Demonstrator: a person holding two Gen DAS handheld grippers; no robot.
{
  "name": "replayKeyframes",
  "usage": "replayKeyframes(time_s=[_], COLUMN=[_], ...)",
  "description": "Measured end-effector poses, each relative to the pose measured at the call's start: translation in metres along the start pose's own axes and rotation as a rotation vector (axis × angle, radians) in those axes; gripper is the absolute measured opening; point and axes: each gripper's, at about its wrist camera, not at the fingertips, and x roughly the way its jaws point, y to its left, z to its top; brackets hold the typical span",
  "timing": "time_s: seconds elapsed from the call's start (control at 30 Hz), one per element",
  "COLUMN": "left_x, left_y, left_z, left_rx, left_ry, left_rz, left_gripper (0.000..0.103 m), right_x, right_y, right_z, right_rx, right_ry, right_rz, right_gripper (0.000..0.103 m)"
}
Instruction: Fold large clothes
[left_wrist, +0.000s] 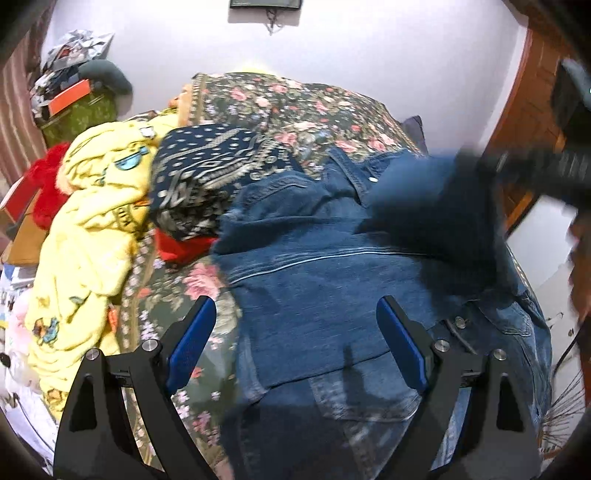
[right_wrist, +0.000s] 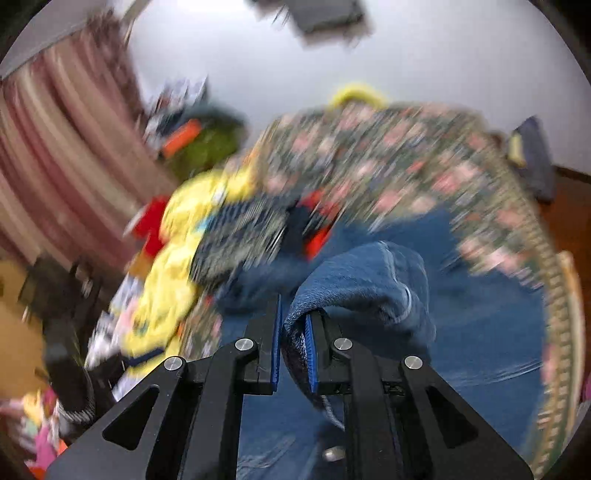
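— While the denim jacket (left_wrist: 332, 280) lies spread on the floral bedspread (left_wrist: 295, 99), where's the left gripper (left_wrist: 295, 332)?
— Above its near part, jaws wide apart, empty.
— And the right gripper (right_wrist: 293, 332)?
— Clamped on a lifted fold of that jacket.

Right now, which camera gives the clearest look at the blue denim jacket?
The left wrist view: the denim jacket lies sharp across the flowered bedspread, seams and buttons visible. The right wrist view is motion-blurred and shows only a bunched fold of it pinched in the right gripper.
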Motion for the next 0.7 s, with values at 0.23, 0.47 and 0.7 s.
replayKeyframes(time_s=[0.23,0.47,0.7], left_x=[-0.007,-0.004,0.0], left_y=[0.03,0.031,-0.014], left_z=[-0.013,-0.014,0.004], left_rx=[-0.058,-0.077,0.033], left_ry=[0.023,0.04,0.023], left_rz=[0.019,0.005,-0.017], left_gripper=[0.089,0.088,0.089], right_x=[0.057,0.048,-0.016], right_y=[0.017,0.013,-0.023], right_z=[-0.045,-0.055,-0.048], right_rx=[-0.056,-0.043,-0.004], right_ry=[0.21,0.314,0.149], right_rz=[0.008,0.003,-0.078], right_gripper=[0.011,0.039,0.046])
